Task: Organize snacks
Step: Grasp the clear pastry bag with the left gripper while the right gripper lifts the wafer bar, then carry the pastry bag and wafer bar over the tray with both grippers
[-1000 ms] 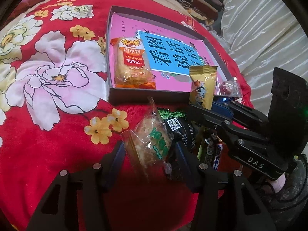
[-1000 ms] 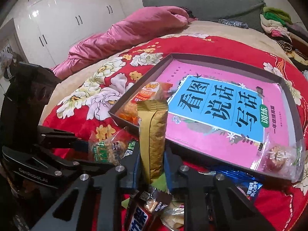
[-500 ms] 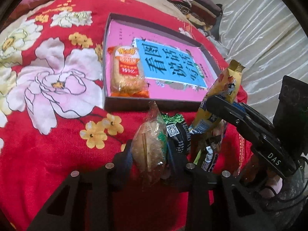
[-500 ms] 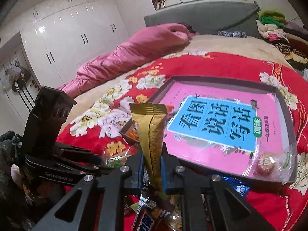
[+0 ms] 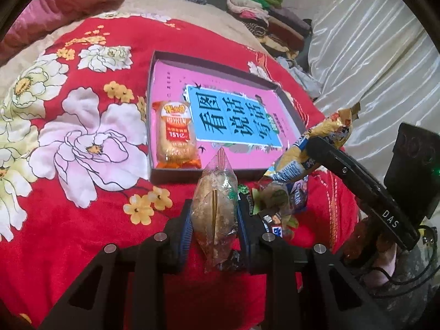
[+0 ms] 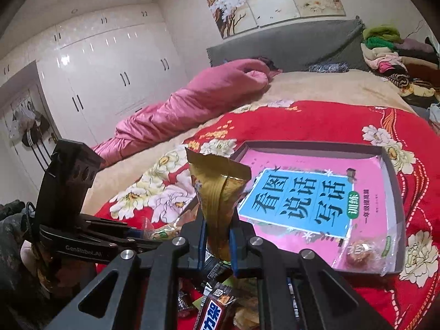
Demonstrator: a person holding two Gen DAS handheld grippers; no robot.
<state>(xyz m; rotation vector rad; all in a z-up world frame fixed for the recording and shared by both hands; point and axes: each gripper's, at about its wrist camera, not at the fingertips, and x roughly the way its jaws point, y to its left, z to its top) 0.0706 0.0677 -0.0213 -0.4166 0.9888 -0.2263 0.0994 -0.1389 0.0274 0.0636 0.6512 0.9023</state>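
My left claw [image 5: 214,228] pinches a clear-wrapped pastry [image 5: 216,209] between its blue pads [image 5: 184,229], held above the red floral blanket [image 5: 68,192]. The pastry's long axis runs straight ahead along my fingers, its crimped tip pointing up and away toward the tray [image 5: 217,64], its other end hanging back past the pads toward me.

My right claw [image 6: 217,243] is pressed onto a gold packet [image 6: 220,200] near its lower end. The packet stands close to upright — long axis vertical, the flared, crimped top up, leaning slightly left. From the left camera the same packet [image 5: 316,148] slants, top end up and to the right, over the tray's near right corner.

The tray lies flat on the blanket with a pink book [image 5: 220,115] filling its floor. An orange rice-cracker pack [image 5: 176,134] rests in the tray's near left corner, long axis parallel to the left wall. In the right camera, a clear-wrapped round snack [image 6: 363,253] sits in the near right corner of the tray [image 6: 308,146], on the book.

Below both claws, just in front of the tray, is a loose pile of snacks [image 5: 277,206] — one dark bar [image 6: 214,310] pokes up toward my right camera.
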